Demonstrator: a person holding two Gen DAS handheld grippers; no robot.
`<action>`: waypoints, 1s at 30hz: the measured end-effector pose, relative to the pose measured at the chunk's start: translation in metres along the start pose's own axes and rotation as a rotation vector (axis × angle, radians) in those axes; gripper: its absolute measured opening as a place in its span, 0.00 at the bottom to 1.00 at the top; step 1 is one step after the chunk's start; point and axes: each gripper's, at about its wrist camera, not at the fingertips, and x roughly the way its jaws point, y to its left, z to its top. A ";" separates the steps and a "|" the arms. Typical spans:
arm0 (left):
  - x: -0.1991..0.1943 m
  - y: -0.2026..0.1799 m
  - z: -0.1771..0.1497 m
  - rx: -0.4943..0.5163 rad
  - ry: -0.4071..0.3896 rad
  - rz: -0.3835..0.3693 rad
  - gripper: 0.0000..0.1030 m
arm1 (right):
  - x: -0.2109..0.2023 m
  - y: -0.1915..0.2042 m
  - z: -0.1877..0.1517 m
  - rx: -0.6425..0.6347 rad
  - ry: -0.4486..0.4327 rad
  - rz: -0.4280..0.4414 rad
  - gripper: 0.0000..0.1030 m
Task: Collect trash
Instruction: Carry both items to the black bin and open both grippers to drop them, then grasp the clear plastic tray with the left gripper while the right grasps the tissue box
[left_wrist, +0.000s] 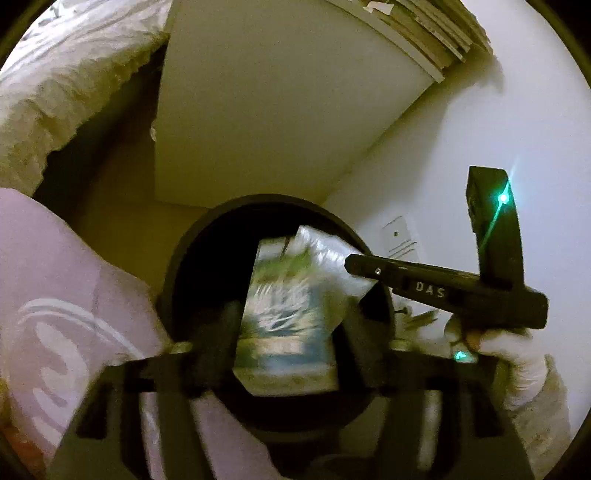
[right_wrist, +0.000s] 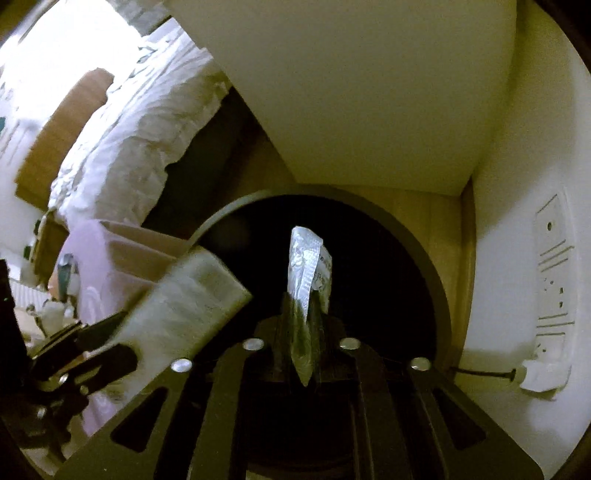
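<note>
Left gripper (left_wrist: 291, 302) is being held over the mouth of a round black bin (left_wrist: 258, 201), with a blue-and-green printed carton (left_wrist: 284, 325) filling the gap between its fingers. The carton is being smeared by blur, so it cannot be told whether the pads are pressing on it.

The right gripper (right_wrist: 303, 295) is being pointed down into the same bin (right_wrist: 424, 258), and a silvery wrapper (right_wrist: 304, 258) is being pinched upright between its closely set fingers, its lower tip hanging between them.

Only from the left wrist is the right gripper (left_wrist: 354, 264) being seen side-on, gripped by a white-gloved hand (left_wrist: 513, 369), with the wrapper (left_wrist: 321, 247) at its tip just beside the carton.

Only from the right wrist is the left gripper (right_wrist: 122, 336) being shown from outside, with the carton (right_wrist: 184, 306) reaching past its fingertips over the bin's rim. A rumpled white bed (right_wrist: 140, 122) and a wall socket plate (right_wrist: 554, 280) are also being shown there.
</note>
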 end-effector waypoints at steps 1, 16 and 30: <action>-0.004 -0.001 -0.001 0.001 -0.015 0.007 0.85 | -0.001 0.001 -0.004 0.008 -0.009 -0.003 0.52; -0.189 0.010 -0.090 0.001 -0.336 0.056 0.91 | -0.084 0.172 -0.037 -0.273 -0.160 0.245 0.64; -0.314 0.222 -0.193 -0.355 -0.446 0.439 0.91 | -0.064 0.359 -0.100 -0.648 -0.091 0.248 0.75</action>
